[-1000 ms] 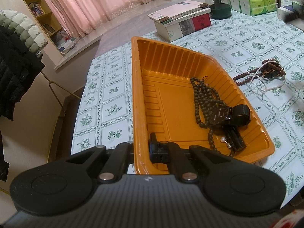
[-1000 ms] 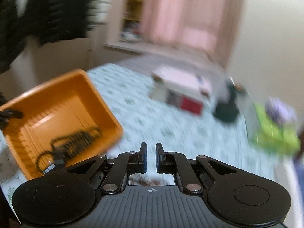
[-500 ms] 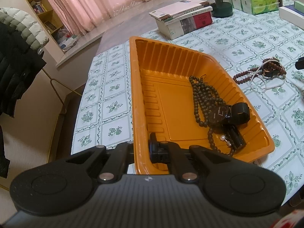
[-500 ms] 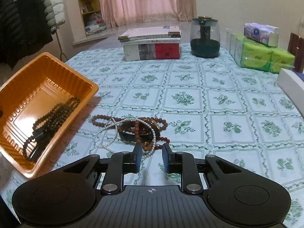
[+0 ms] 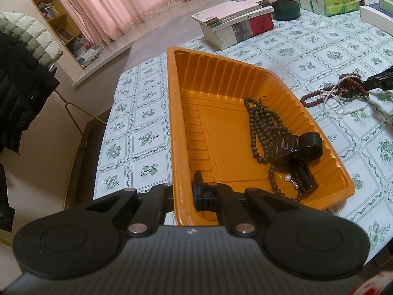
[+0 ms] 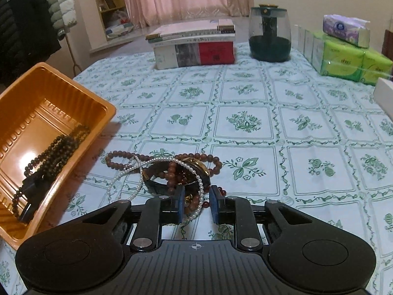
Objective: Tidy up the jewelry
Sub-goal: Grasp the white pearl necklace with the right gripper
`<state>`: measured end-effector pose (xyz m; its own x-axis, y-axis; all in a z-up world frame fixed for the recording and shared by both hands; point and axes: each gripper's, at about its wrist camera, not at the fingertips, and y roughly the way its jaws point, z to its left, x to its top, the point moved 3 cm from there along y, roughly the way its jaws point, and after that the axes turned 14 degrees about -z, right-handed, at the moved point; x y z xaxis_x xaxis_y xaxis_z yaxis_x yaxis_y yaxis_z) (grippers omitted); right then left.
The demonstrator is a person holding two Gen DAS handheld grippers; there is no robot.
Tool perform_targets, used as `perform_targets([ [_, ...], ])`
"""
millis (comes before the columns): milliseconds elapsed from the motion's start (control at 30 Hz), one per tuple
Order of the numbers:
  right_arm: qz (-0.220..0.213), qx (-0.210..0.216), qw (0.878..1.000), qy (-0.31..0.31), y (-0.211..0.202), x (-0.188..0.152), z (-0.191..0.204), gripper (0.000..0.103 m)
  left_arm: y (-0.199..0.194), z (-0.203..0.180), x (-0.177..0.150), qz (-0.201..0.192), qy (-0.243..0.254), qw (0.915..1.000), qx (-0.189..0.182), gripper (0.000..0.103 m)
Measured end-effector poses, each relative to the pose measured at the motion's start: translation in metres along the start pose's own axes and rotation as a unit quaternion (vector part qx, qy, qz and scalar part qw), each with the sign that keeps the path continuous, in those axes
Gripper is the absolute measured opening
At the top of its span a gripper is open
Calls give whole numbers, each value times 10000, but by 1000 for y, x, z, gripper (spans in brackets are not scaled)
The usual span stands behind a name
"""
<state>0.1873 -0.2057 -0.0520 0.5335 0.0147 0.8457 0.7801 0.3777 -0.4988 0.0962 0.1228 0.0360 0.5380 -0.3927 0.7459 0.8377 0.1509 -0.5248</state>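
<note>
My left gripper (image 5: 184, 186) is shut on the near wall of the orange tray (image 5: 172, 123). In the tray lie a dark bead necklace (image 5: 260, 127), a black watch (image 5: 285, 147) and a small pearl piece (image 5: 287, 177). On the tablecloth to its right is a tangled pile: a reddish-brown bead string (image 6: 118, 153), a pearl necklace (image 6: 137, 172) and a gold-rimmed watch (image 6: 157, 186). My right gripper (image 6: 196, 196) is open low over the near side of that pile. Pearl and bead strands lie between its blue pads, which do not press on them.
At the far side stand stacked books (image 6: 194, 46), a dark glass jar (image 6: 269, 36) and green tissue packs (image 6: 343, 59). A white box (image 6: 383, 93) sits at the right edge. Jackets (image 5: 19, 73) hang beyond the table's left edge.
My right gripper has come down from above the table to the jewelry pile, and its jaws have widened around the strands. My left gripper still clamps the tray wall, unmoved.
</note>
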Motion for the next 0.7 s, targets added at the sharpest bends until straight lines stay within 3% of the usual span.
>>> perform_targets([
  [100,43,14,9998,174,5,-1,-5,20,0,0,0,2,11,10000,-6,4],
  [233,45,144,9995,265,5,-1,-7,9,0,0,0,3,13,10000,-5,4],
  [267,50,155,9995,280,5,-1,-7,2,0,0,0,2,13,10000,-4,4],
  [467,-48,121,9998,123,-5,1,-1,2,0,0,0,4,11,10000,-4,4],
  [700,-517,29,9986,-121,-41,11,12,2,0,1,-1,-5,12,10000,-4,4],
])
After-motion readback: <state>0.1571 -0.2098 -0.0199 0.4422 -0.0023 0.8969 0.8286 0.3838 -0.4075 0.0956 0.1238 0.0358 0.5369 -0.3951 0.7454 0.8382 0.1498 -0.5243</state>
